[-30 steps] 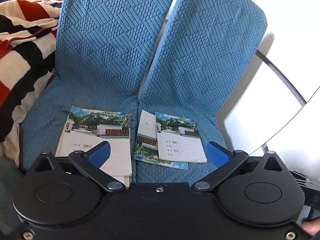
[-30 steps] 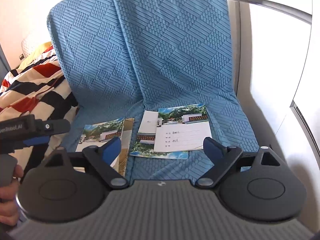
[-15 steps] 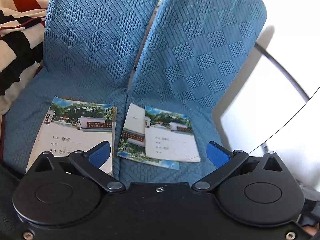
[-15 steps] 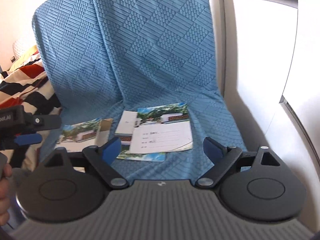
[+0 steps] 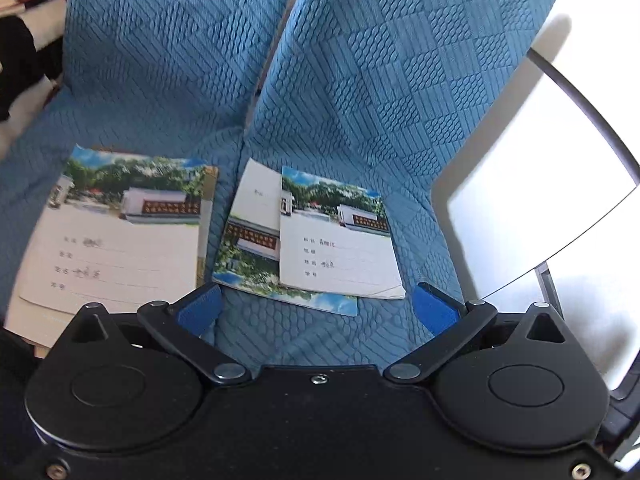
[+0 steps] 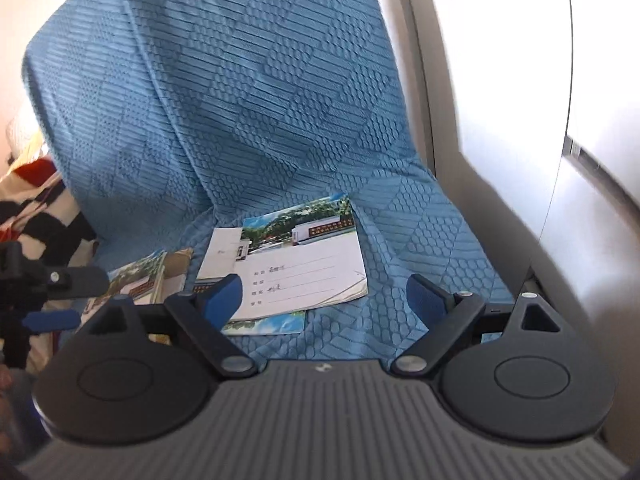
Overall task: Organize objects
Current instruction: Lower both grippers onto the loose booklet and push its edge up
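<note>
Your left tongs point(image 5: 316, 308) and right tongs point(image 6: 324, 300) both spread wide, gripping nothing, two overlapping notebooks point(image 5: 338, 252) on the blue quilted seat cover point(image 5: 360, 80) at twelve o'clock, third notebook point(image 5: 116, 236) at ten.

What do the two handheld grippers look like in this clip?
The left gripper has a smooth black body, two round black discs, black link arms with silver pivots and blue finger pads. The right gripper matches it, but its centre plate is ribbed grey. No sleeves show.

Blue quilted seat cover point(image 5: 360, 100); striped bedding point(image 6: 40, 208) beside.
</note>
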Tool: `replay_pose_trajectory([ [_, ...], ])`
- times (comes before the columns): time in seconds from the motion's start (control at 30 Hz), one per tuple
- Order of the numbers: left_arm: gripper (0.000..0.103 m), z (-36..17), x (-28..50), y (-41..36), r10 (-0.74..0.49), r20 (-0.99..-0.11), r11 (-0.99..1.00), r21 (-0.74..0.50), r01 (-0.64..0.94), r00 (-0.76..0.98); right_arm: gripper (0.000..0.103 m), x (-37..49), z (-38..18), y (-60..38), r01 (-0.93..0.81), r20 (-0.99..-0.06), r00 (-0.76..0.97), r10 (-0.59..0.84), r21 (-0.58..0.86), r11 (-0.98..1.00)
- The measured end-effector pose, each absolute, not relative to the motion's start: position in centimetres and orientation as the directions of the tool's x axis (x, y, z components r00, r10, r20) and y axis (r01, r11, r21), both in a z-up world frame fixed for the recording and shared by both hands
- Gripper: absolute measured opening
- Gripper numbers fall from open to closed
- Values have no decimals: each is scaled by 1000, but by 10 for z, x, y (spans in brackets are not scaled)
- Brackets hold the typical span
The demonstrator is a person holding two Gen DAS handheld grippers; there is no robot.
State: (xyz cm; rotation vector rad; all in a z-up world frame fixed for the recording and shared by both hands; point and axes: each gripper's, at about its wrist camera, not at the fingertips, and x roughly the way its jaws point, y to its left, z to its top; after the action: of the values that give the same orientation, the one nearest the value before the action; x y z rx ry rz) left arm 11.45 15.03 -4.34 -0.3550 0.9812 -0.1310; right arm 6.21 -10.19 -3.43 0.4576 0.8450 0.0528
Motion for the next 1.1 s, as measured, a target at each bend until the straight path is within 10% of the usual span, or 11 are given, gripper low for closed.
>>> replay_pose_trajectory([
  [0.7,94,-117,190,134,-343,-826,904,-420,-84,447,79,137,-105,-106,225,-713,620,327,560,797],
  [1.1,67,-161,221,128,-393,-847,896,-441,-58,358,42,171,-146,-94,273,-778,505,374,555,786],
])
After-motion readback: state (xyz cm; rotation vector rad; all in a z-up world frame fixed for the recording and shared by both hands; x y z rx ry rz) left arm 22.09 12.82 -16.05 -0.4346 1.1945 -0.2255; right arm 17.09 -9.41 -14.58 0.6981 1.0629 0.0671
